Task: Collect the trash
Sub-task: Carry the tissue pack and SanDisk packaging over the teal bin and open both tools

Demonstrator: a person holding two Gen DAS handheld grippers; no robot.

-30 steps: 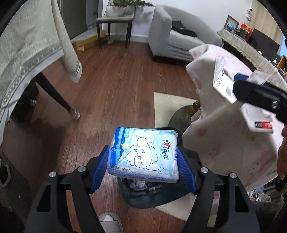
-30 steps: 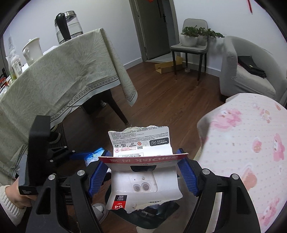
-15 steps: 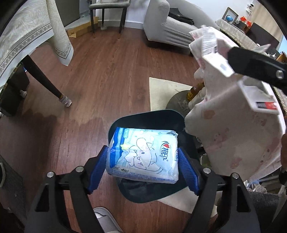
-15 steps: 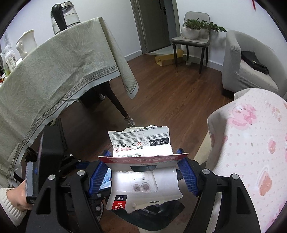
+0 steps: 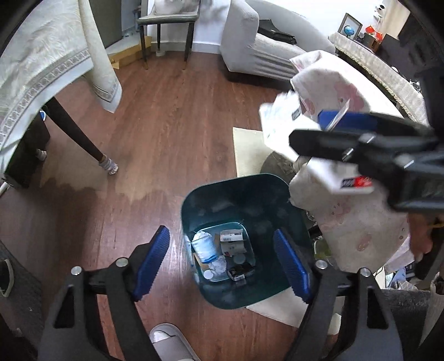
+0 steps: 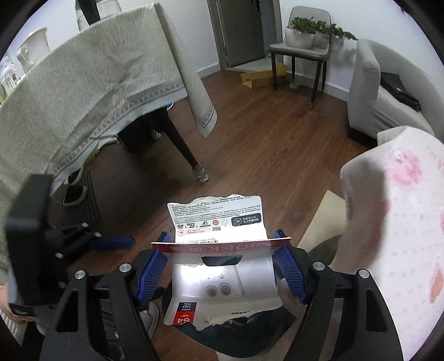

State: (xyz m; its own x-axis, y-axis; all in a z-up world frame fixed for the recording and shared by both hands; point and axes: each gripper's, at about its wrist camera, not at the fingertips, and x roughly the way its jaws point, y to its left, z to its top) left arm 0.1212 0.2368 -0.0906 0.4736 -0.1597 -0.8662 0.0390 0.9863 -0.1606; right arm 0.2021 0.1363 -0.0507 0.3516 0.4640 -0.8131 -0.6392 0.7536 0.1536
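My left gripper [image 5: 220, 233] hangs over the dark teal trash bin [image 5: 194, 200]. Its jaws are closing with nothing between them. In the bin lie a plastic bottle [image 5: 204, 247], a small carton [image 5: 231, 241] and other scraps. The blue tissue pack I held before is not clearly in sight. My right gripper [image 6: 222, 236] is shut on a torn white and red memory-card package [image 6: 219, 219]. In the left wrist view that right gripper [image 5: 319, 127] holds the package [image 5: 280, 125] above and to the right of the bin.
A table with a cream cloth [image 5: 41, 69] and a dark leg [image 5: 80, 138] stands to the left. A pink-patterned cloth [image 5: 355, 222] drapes close to the bin's right side. A slipper [image 5: 169, 344] is near the bin's front, with a cream rug [image 5: 247, 150] beyond it. A grey sofa [image 5: 263, 47] and a chair [image 5: 166, 22] stand at the back.
The blue tissue pack has left my left gripper's jaws, which now stand empty over the bin. My right gripper has come lower and closer with the package still held.
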